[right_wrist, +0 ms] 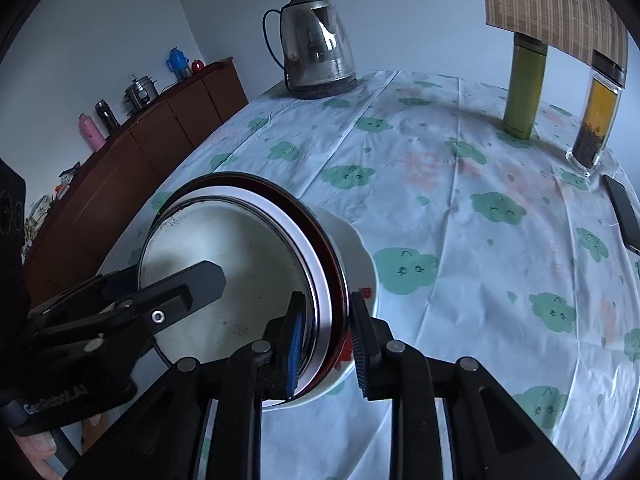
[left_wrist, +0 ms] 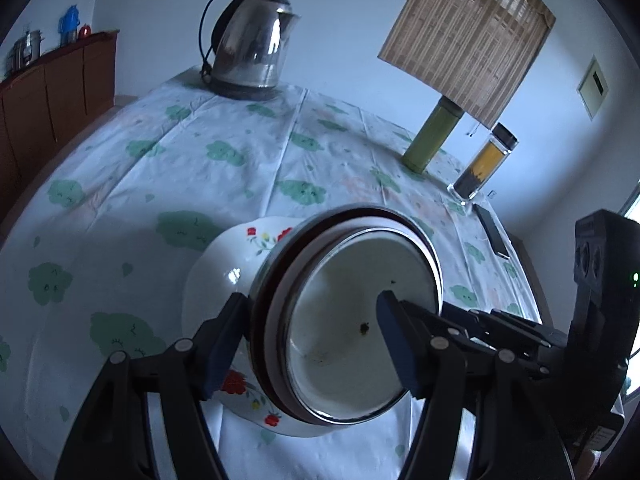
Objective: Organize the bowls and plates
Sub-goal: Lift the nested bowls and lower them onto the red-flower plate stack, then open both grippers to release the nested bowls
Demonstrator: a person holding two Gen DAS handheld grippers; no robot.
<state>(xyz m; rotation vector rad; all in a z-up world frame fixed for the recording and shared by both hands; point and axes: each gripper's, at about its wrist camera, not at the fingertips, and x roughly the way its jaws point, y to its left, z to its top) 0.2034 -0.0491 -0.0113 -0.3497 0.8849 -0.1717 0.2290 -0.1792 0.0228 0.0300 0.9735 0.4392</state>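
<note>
One dark-rimmed steel bowl [left_wrist: 352, 320] is tilting up on edge, its white-looking inside facing the cameras, over one white floral plate [left_wrist: 224, 264] that is lying on the cloth-covered surface [left_wrist: 200, 152]. The left gripper [left_wrist: 304, 344] is pinching the bowl's wall, one finger inside and one outside; the right gripper [right_wrist: 324, 344] is clamping the opposite rim between its nearly closed fingers. Beyond are standing one kettle [left_wrist: 252, 44], one green flask [left_wrist: 428, 136] and one clear tea bottle [left_wrist: 482, 164], with one phone [left_wrist: 492, 232] lying flat beside them, all well apart from the bowl. A brown cabinet [right_wrist: 132, 160] is lining the wall
</note>
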